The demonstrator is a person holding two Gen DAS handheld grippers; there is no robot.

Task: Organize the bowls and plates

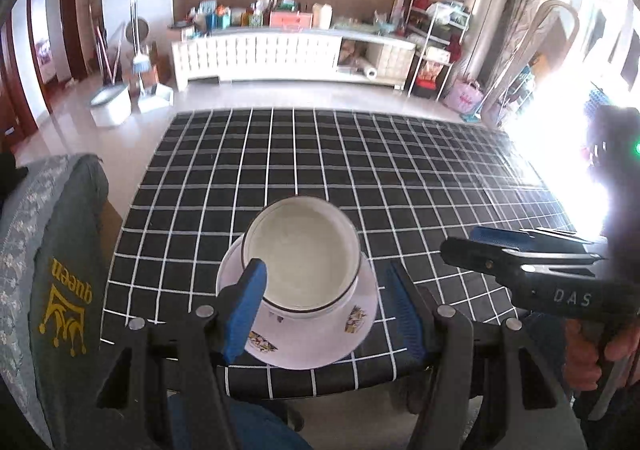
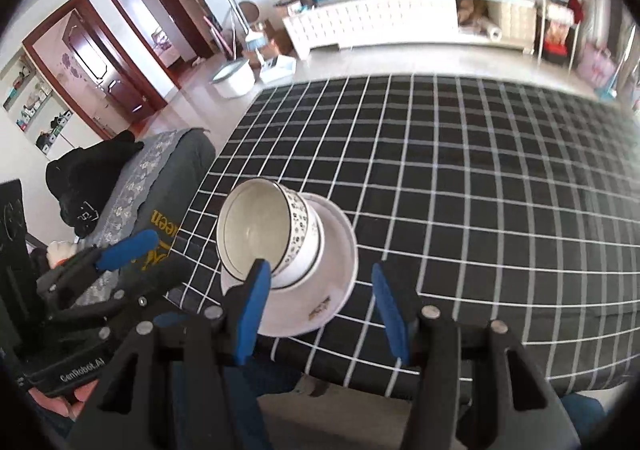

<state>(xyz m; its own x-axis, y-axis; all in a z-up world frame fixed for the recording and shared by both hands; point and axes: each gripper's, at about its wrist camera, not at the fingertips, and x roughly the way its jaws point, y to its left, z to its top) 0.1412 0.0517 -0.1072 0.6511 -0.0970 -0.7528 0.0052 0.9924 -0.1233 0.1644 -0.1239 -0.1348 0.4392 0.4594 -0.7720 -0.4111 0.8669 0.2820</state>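
Observation:
Two nested white bowls (image 1: 302, 250) with dark rims stand on a white plate (image 1: 320, 342) with small printed pictures, near the table's front left corner. My left gripper (image 1: 326, 310) hovers over this stack, open, with nothing pressed by its blue pads. In the right wrist view the top bowl (image 2: 256, 230) has a patterned band and the plate (image 2: 340, 262) shows beneath it. My right gripper (image 2: 320, 314) is also open over the stack's near side, touching nothing. Each gripper appears in the other's view: the right gripper (image 1: 472, 244) at the right, the left gripper (image 2: 100, 262) at the left.
A black tablecloth (image 1: 380, 170) with a white grid covers the table. A chair with a grey-green cover (image 1: 60, 270) printed with "queen" stands at the table's left side. A hand (image 1: 592, 354) holds the right gripper. A white low cabinet (image 1: 260, 54) lines the far wall.

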